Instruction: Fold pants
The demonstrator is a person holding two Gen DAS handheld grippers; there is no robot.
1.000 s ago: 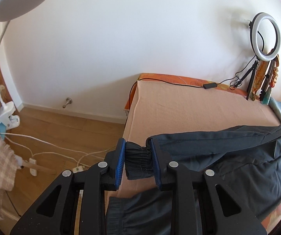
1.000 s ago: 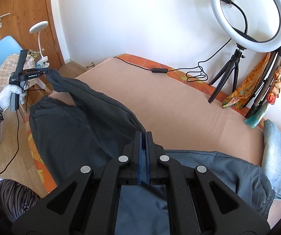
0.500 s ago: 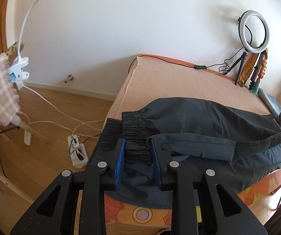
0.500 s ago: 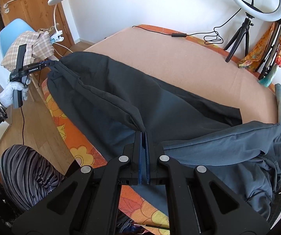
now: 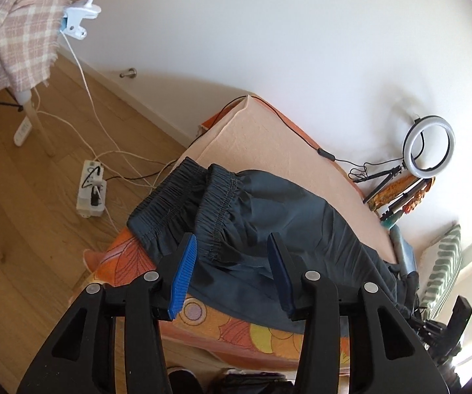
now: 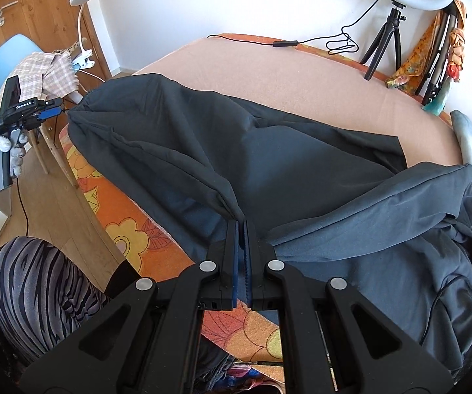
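Observation:
Dark grey pants (image 5: 268, 216) lie along the near edge of the bed, with the ribbed cuffs (image 5: 199, 197) of both legs side by side at the bed's left corner. My left gripper (image 5: 232, 246) is open, just above the cuff end, holding nothing. In the right wrist view the pants (image 6: 268, 151) spread across the bed. My right gripper (image 6: 239, 226) is shut on a pinched fold of the pants' near edge. The left gripper (image 6: 50, 111) shows far left, open, just off the cuff end.
The bed has a peach sheet (image 6: 268, 65) and an orange flowered side (image 6: 121, 229). A ring light on a tripod (image 6: 393, 10) stands at the back. A power strip (image 5: 91, 190) and cables lie on the wood floor. A chair with a checked cloth (image 5: 15, 26) is left.
Both grippers pulled the pants back toward the bed's near edge and laid them down. The left gripper opened and let go of the cuffs. The right stays shut on the fabric.

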